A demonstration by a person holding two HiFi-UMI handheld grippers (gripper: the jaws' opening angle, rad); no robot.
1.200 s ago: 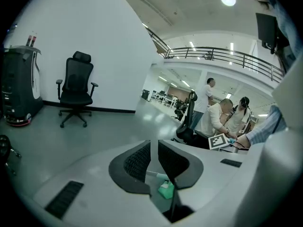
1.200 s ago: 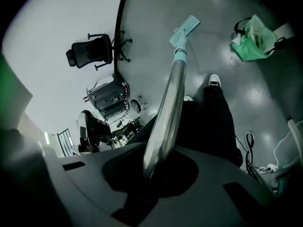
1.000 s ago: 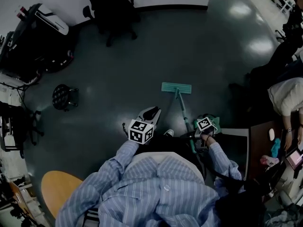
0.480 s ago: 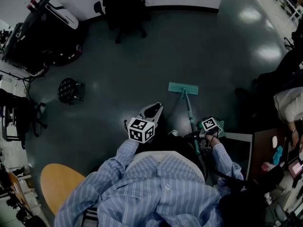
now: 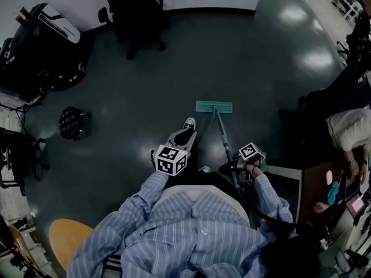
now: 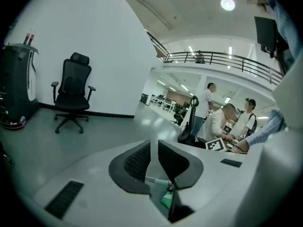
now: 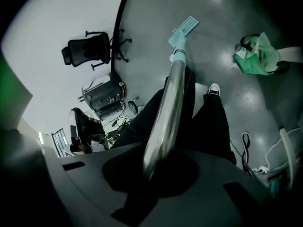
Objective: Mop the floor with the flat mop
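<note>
The flat mop's teal head (image 5: 214,106) lies flat on the dark floor ahead of me. Its metal handle (image 5: 225,143) slants back to my right gripper (image 5: 236,171), which is shut on it under its marker cube. In the right gripper view the handle (image 7: 168,108) runs out from between the jaws of the right gripper (image 7: 151,169) to the mop head (image 7: 183,30). My left gripper (image 5: 183,136) hovers left of the handle, apart from it. In the left gripper view the pads (image 6: 137,162) of the left gripper (image 6: 154,148) stand nearly together with nothing between them.
A black office chair (image 5: 136,16) and a dark machine (image 5: 46,39) stand by the far wall. A round black stool (image 5: 74,122) is at left and a wooden seat (image 5: 69,236) near left. A seated person (image 5: 348,126) and desk are at right. A green bag (image 7: 255,56) lies on the floor.
A shoe has stepped forward beside the left gripper. The mop head and both grippers keep about the same places relative to me; the head view has swung slightly.
</note>
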